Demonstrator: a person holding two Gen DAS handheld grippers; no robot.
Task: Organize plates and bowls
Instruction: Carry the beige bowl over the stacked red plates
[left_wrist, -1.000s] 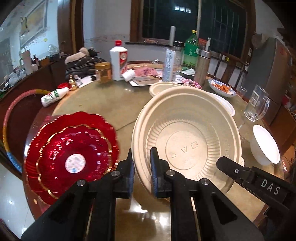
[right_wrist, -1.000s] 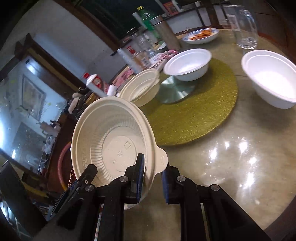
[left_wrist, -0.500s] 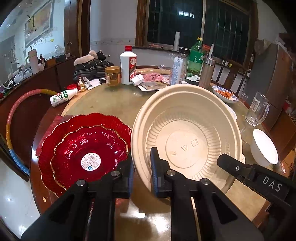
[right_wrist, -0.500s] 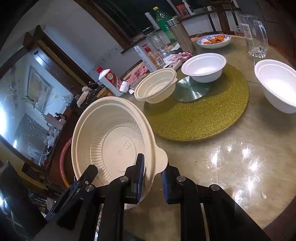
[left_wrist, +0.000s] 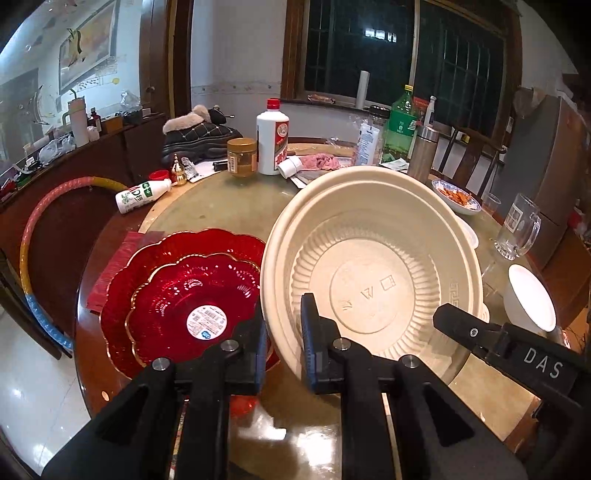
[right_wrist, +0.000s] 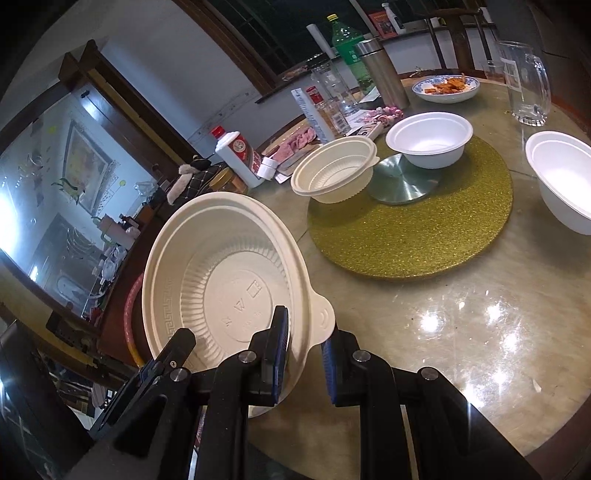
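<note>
The left hand-held gripper (left_wrist: 282, 345) is clamped nearly shut on the near rim of the big cream bowl (left_wrist: 369, 280), one pad inside the wall and one outside. The right hand-held gripper (right_wrist: 304, 345) pinches the opposite rim of the same bowl (right_wrist: 221, 280) just beside its small tab handle, jaws likewise almost closed. Held from both sides, the bowl hangs tilted above the desk (right_wrist: 461, 332), its inside facing both cameras.

It looks like thin moulded disposable ware: very light, a little flexible, ribbed around the base. I judge a hard squeeze could buckle the wall, so the thickened rim and the tab are the sensible places to hold, and two grips keep it from twisting.

Just to its left lie two red scalloped plates (left_wrist: 177, 295), the smaller nested in the larger. Farther out, a smaller cream bowl (right_wrist: 334, 170) and a white bowl (right_wrist: 430, 138) sit on the gold turntable mat (right_wrist: 406, 236), with another white bowl (right_wrist: 563, 181) on the desk beyond its edge.
</note>
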